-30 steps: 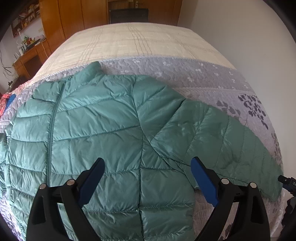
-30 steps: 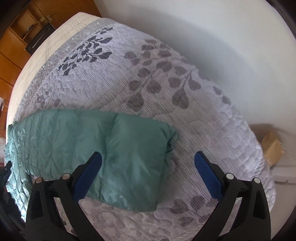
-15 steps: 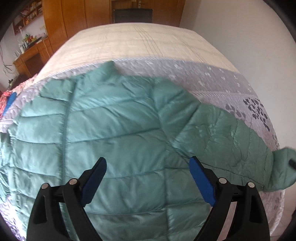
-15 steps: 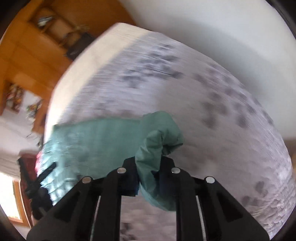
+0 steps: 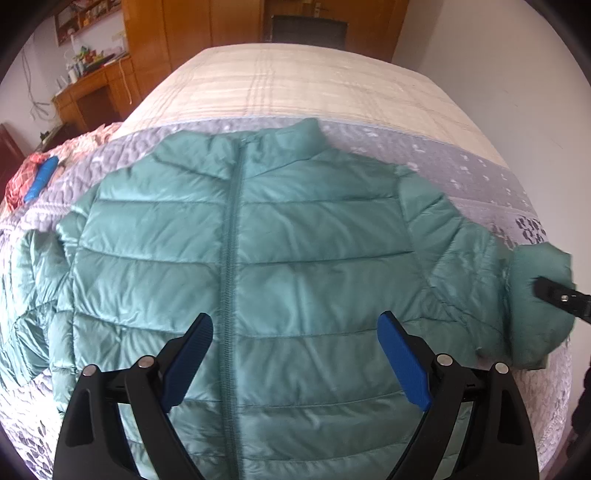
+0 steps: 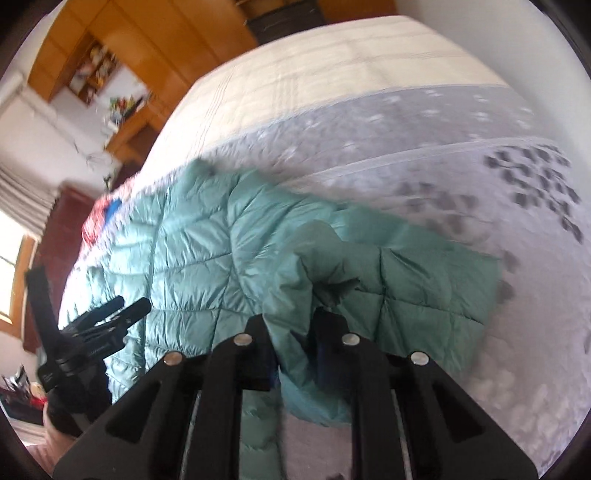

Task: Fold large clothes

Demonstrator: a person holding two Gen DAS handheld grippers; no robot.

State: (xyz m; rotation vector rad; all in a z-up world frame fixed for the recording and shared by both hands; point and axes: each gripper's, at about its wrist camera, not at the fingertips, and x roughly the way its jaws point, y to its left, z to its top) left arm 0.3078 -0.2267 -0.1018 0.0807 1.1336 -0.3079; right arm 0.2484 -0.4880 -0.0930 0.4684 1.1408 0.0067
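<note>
Left wrist view has the left gripper (image 5: 295, 354) spread wide, its blue pads (image 5: 402, 362) holding nothing, poised over the lower front of the jacket (image 5: 258, 266). That green quilted jacket lies front up on the bed (image 5: 295, 85), zipper (image 5: 231, 258) closed and running from collar to hem just beside the left pad. Its collar reaches the line where the grey quilt (image 5: 480, 173) meets the cream cover farther up the bed. One sleeve is bunched at the bed's left side; the other (image 5: 461, 251) stretches toward the right edge, where its cuff (image 5: 535, 266) is lifted off the quilt and doubled back toward the body. Right wrist view shows the right gripper (image 6: 295, 328) clamped on that cuff (image 6: 314, 258), fabric pinched between its closed fingers and hanging in a fold below them. This view is blurred, so the exact fold line cannot be told. Beyond the sleeve, bare leaf-patterned quilt (image 6: 517, 206) runs to the wall side of the bed. The whole upper half of the bed is uncovered cream cover. A blue object (image 5: 40, 179) lies on red patterned cloth (image 5: 22, 177) near the left edge, well apart from the jacket. A wooden desk (image 5: 92, 88) and wardrobe (image 5: 184, 33) stand past the bed's far left corner.
</note>
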